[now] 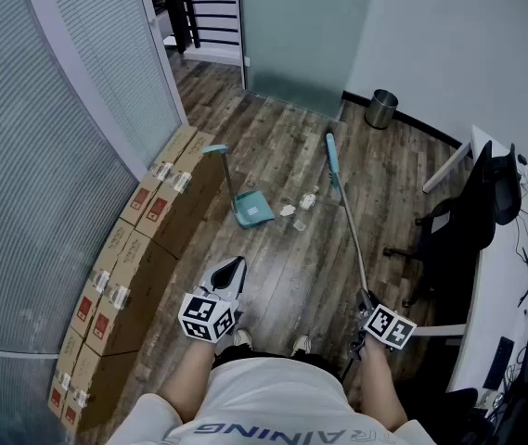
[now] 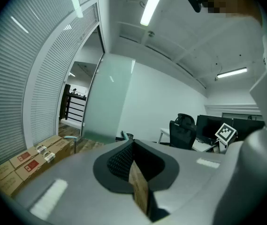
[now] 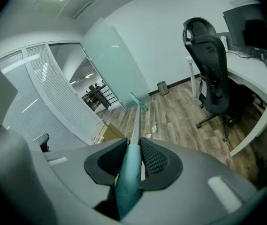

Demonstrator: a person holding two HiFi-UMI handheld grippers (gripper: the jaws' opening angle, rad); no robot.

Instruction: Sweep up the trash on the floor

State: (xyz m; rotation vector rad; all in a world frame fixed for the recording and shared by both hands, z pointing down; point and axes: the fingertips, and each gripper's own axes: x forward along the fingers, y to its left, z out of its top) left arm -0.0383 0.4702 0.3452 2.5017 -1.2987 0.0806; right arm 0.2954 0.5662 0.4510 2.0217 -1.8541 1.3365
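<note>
The only legible print is on the person's white shirt [image 1: 273, 392], at the near edge of the head view. It reads "AINING" in pale capitals, and the letters beside it are unclear. The cardboard boxes [image 1: 143, 248] along the left wall carry red labels too small to read. The left gripper [image 1: 234, 267] and right gripper [image 1: 367, 296] each bear a cube with black-and-white square markers, which are patterns without letters.

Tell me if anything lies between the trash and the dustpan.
Nothing visible does. In the head view the paper scraps lie just right of the dustpan, only bare wood floor between them. The broom, held in the right gripper, has an open path to the scraps too. The cardboard boxes stand off to the left.
</note>
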